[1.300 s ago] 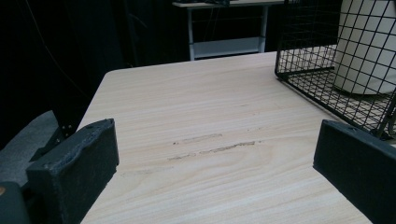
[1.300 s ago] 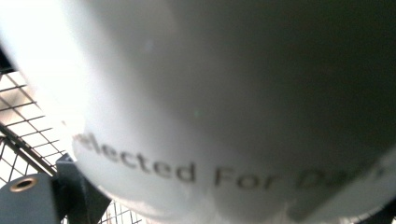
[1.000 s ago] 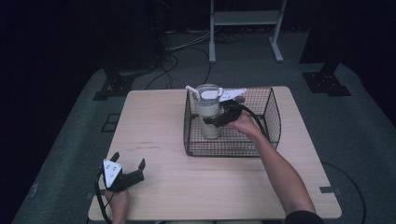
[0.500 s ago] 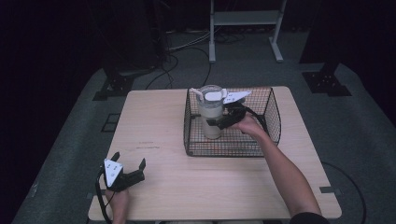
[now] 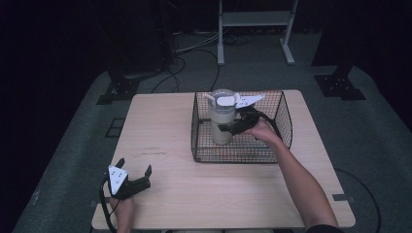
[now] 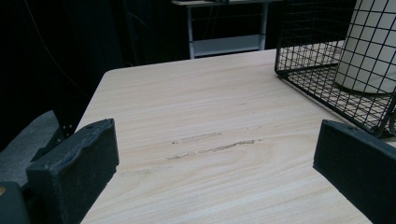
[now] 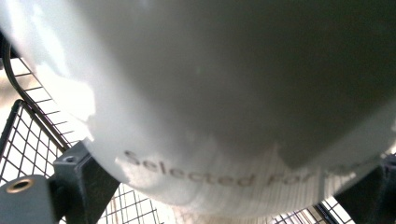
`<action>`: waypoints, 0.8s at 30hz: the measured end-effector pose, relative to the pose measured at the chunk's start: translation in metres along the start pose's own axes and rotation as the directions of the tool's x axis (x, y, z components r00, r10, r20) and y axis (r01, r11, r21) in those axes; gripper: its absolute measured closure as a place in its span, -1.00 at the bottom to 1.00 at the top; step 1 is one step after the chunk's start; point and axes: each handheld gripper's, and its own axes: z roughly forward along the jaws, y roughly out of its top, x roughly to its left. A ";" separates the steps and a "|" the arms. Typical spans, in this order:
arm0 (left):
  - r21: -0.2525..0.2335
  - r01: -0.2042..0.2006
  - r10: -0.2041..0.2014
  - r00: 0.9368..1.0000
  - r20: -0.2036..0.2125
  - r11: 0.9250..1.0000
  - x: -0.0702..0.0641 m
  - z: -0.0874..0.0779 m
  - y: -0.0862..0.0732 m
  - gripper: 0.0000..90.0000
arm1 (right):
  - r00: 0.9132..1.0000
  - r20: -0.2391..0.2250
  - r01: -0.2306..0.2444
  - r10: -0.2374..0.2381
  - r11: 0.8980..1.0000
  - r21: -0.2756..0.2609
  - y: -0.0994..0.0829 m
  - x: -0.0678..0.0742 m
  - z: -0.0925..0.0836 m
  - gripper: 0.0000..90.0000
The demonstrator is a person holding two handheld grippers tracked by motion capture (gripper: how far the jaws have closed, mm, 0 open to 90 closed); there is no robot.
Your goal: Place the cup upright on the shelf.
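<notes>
Gripping the tumbler (image 5: 222, 119) upright in the basket (image 5: 282, 116) at upper centre, the right gripper (image 5: 232, 127) half-hides it, while the left gripper (image 5: 133, 177) gapes empty at lower left.
</notes>
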 end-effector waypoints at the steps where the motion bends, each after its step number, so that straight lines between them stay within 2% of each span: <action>1: 0.000 0.000 0.000 1.000 0.000 1.000 0.000 0.000 0.000 -1.00 | 1.000 0.001 0.001 -0.001 1.000 0.005 0.000 0.000 -0.001 -0.85; 6: 0.001 0.000 0.000 1.000 -0.001 1.000 0.000 0.000 0.000 -1.00 | 1.000 -0.005 -0.027 0.027 1.000 0.011 0.000 0.000 -0.004 -0.84; 13: 0.003 -0.004 0.004 1.000 -0.001 1.000 0.000 0.000 0.000 -1.00 | 0.999 -0.002 -0.032 0.032 0.999 0.010 0.003 0.002 -0.013 -0.84; 15: 0.003 -0.004 0.004 1.000 -0.001 1.000 0.000 0.000 0.000 -1.00 | 0.999 0.004 -0.047 0.047 0.999 0.012 0.002 0.002 -0.016 -0.84; 17: 0.003 -0.004 0.004 1.000 -0.001 1.000 0.000 0.000 0.000 -1.00 | 0.999 0.023 -0.040 0.039 0.999 0.013 0.000 0.003 -0.019 -0.84; 24: 0.003 -0.004 0.004 1.000 -0.002 1.000 0.000 0.000 0.000 -1.00 | 0.994 0.041 -0.106 0.105 0.994 0.012 -0.006 0.001 -0.031 -0.84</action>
